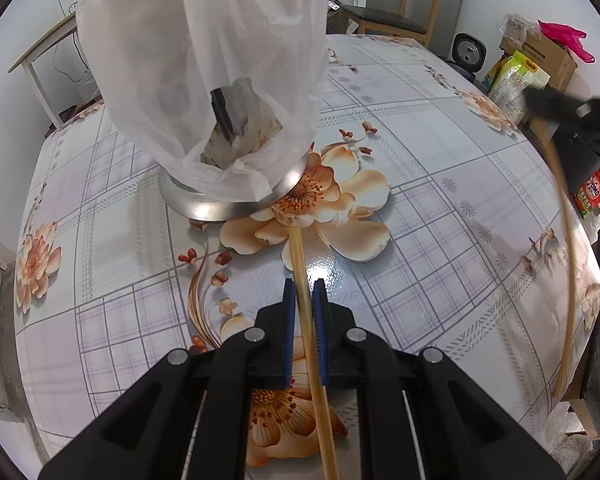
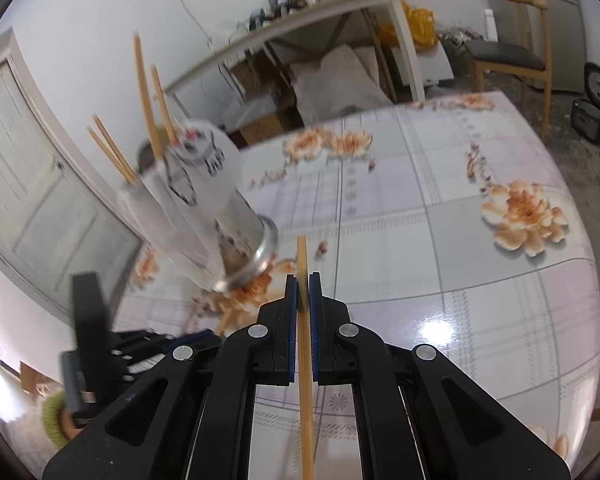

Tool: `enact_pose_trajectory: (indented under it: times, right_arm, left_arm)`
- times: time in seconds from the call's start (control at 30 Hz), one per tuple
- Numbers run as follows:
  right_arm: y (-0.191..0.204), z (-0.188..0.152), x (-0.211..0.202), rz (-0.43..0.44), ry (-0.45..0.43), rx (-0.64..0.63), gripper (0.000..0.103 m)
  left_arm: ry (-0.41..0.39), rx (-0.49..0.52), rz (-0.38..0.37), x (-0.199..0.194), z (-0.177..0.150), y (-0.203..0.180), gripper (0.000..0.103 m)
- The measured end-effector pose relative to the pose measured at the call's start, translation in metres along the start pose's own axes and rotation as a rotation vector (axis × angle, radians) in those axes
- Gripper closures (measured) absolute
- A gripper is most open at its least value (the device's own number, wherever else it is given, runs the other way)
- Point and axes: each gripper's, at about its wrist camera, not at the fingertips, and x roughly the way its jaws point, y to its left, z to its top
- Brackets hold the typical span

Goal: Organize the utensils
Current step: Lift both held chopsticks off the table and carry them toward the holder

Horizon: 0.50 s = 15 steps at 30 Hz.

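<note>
Left tool (image 1: pixel 303 294): clamped on bamboo chopstick (image 1: pixel 300 264), tip on surface (image 1: pixel 440 160) by holder. Right tool (image 2: pixel 302 290): clenched on 2nd chopstick (image 2: pixel 303 356), off the surface. Holder (image 2: pixel 244 236): steel cyl. w/ flared rim, white plastic bag over it, 4 chopsticks inside. Surface: glossy plaid/floral vinyl. Holder print unreadable.

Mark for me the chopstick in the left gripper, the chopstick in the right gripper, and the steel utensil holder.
Left gripper's chopstick (image 1: pixel 300 264), left wrist view, shaft ahead of the pads.
Right gripper's chopstick (image 2: pixel 302 256), right wrist view, tip end beyond the pads.
Steel utensil holder (image 1: pixel 236 208), left wrist view, base ring.
</note>
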Motion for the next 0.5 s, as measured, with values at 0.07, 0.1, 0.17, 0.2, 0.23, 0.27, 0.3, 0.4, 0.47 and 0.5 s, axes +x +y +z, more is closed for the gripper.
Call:
enact_pose_trajectory:
  times: [0.07, 0.1, 0.17, 0.2, 0.23, 0.27, 0.3, 0.4, 0.47, 0.5]
  right_arm:
    - [-0.001, 0.002, -0.014, 0.017, -0.030, 0.013, 0.099]
    - [-0.002, 0.004, -0.017, 0.023, -0.038, 0.017, 0.099]
    - [-0.002, 0.002, -0.029, 0.043, -0.058, 0.030, 0.099]
    - [-0.003, 0.002, -0.032, 0.048, -0.063, 0.033, 0.099]
    - [-0.003, 0.003, -0.035, 0.054, -0.070, 0.037, 0.099]
    - [-0.004, 0.003, -0.038, 0.059, -0.074, 0.041, 0.099]
    - [-0.004, 0.004, -0.038, 0.063, -0.077, 0.043, 0.099]
    - [-0.003, 0.004, -0.044, 0.076, -0.085, 0.048, 0.099]
    - [-0.002, 0.004, -0.046, 0.080, -0.089, 0.048, 0.099]
    - [-0.002, 0.005, -0.047, 0.081, -0.091, 0.048, 0.099]
  left_arm:
    - [0.000, 0.003, 0.004, 0.000, 0.000, -0.001, 0.095]
    - [0.000, 0.005, 0.006, 0.000, 0.000, -0.002, 0.095]
    - [0.000, 0.007, 0.007, 0.001, 0.001, -0.002, 0.095]
    - [0.000, 0.010, 0.009, 0.001, 0.000, -0.002, 0.095]
    - [0.000, 0.013, 0.010, 0.001, 0.001, -0.002, 0.095]
    - [0.001, 0.015, 0.011, 0.001, 0.001, -0.002, 0.095]
    - [0.002, 0.019, 0.012, 0.002, 0.001, -0.003, 0.095]
    - [0.004, 0.026, 0.014, 0.002, 0.001, -0.003, 0.095]
    - [0.004, 0.032, 0.015, 0.002, 0.001, -0.004, 0.095]
    - [0.004, 0.034, 0.015, 0.003, 0.002, -0.004, 0.095]
